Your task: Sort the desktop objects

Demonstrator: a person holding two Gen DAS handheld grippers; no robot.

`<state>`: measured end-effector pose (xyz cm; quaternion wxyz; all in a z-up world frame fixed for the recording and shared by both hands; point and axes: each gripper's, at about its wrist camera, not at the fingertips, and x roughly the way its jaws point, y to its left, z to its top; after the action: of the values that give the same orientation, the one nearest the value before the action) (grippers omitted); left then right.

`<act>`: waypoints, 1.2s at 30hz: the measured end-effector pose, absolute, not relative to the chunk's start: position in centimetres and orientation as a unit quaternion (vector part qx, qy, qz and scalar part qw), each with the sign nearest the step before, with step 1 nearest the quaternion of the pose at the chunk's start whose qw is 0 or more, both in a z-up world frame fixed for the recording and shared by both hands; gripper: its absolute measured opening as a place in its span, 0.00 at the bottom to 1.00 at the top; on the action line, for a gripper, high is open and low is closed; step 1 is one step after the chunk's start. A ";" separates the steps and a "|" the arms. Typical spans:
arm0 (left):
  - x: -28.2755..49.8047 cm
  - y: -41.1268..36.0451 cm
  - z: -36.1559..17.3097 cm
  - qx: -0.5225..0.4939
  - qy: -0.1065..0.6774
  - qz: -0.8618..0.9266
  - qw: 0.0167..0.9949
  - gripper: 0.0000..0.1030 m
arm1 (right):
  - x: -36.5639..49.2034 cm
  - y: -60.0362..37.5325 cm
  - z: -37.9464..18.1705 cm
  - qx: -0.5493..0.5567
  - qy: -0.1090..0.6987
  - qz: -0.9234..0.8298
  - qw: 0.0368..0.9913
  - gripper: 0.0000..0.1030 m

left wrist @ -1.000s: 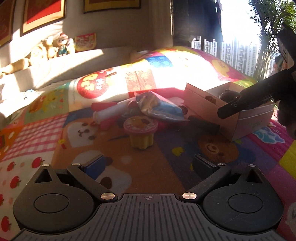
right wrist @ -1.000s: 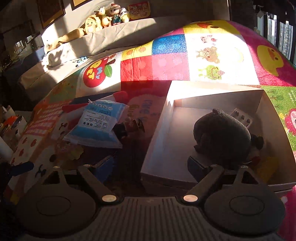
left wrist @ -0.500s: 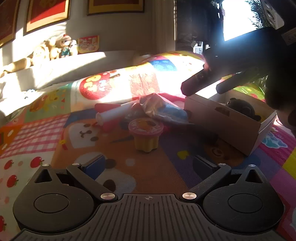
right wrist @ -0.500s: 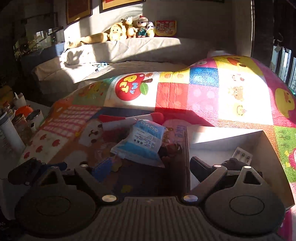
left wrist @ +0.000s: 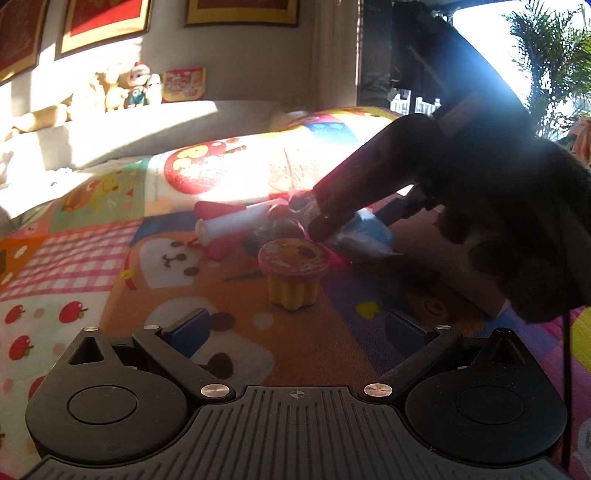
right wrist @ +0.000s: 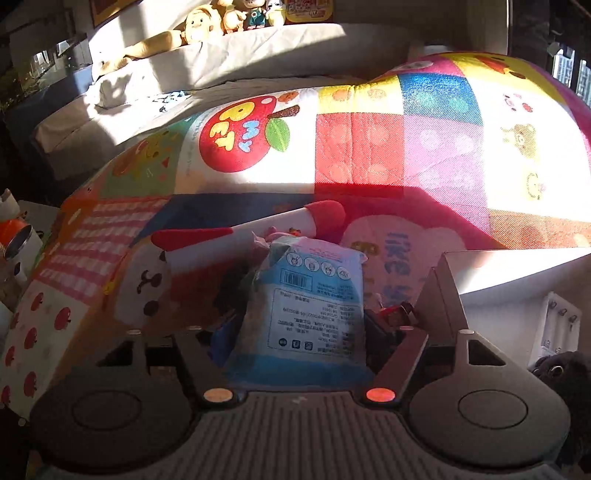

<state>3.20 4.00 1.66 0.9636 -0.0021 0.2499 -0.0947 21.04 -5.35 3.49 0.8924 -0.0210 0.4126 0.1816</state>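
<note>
Right claw (right wrist: 295,332) newly astride packet (right wrist: 314,295)

We see low sunlight from the window (left wrist: 480,22) striping the grey sofa (left wrist: 147,125) beneath framed pictures (left wrist: 103,22).

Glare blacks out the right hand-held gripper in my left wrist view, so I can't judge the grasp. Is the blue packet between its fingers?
Observer: Yes. The right hand-held gripper straddles the blue packet; its jaws have just been closing, and the pads look to be against the packet's sides.
Operator: Which face is up?
Observer: The printed back, with the barcode showing.
Operator: Anything in the box?
Observer: The white box already holds a dark plush toy.
</note>
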 end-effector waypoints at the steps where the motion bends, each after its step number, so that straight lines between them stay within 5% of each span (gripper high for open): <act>1: 3.2 4.0 1.7 -0.003 0.249 -0.094 0.964 1.00 | 20.0 -6.0 3.9 -0.012 0.419 0.195 0.887 0.59; 11: 3.2 3.6 1.7 0.012 0.252 -0.080 0.964 1.00 | 7.2 -13.5 3.6 -0.048 0.435 0.242 0.866 0.60; 15: 3.3 3.0 1.6 0.028 0.259 -0.069 0.963 1.00 | 4.2 -16.6 3.6 -0.049 0.405 0.223 0.885 0.70; 18: 3.5 2.5 1.4 0.044 0.267 -0.060 0.961 1.00 | 3.8 -18.5 3.9 -0.034 0.376 0.201 0.904 0.85; 25: 3.7 1.7 1.2 0.074 0.277 -0.043 0.957 1.00 | 7.9 -18.4 3.6 0.041 0.348 0.220 0.910 0.90; 36: 4.4 2.4 1.8 0.035 0.270 -0.032 0.962 1.00 | 5.3 -17.5 2.1 -0.009 0.315 0.208 0.926 0.95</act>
<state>4.44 2.42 1.80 0.9616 0.0352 0.2702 -0.0325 5.34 -17.52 2.08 0.9258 -0.0089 0.3152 0.2084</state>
